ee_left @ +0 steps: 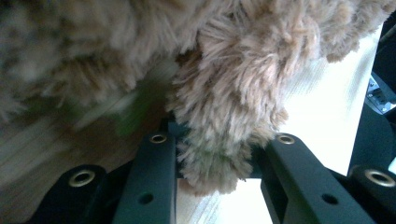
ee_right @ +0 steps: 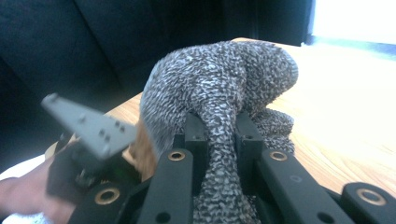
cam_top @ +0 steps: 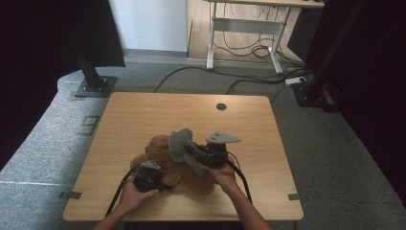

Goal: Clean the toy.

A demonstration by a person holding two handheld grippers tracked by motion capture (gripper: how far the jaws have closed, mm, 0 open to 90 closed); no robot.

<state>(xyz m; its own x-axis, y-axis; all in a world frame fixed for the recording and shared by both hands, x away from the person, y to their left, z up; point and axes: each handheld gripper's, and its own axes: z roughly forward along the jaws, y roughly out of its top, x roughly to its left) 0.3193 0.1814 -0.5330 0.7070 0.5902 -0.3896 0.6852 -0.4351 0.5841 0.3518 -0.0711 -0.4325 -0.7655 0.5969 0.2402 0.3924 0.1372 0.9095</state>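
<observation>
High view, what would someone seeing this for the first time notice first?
A shaggy brown plush toy lying on the near middle of the wooden table draws the eye first. Next, the grey knitted cloth lifted above it, pinched in the right gripper. At the toy's near left side, the left gripper is closed on a tuft of its fur.

far tabletop (cam_top: 143,112) bare, plush bear (cam_top: 165,165) blocking front

High view looks down; gripper views sit close — sharing the teddy bear (cam_top: 165,165).
</observation>
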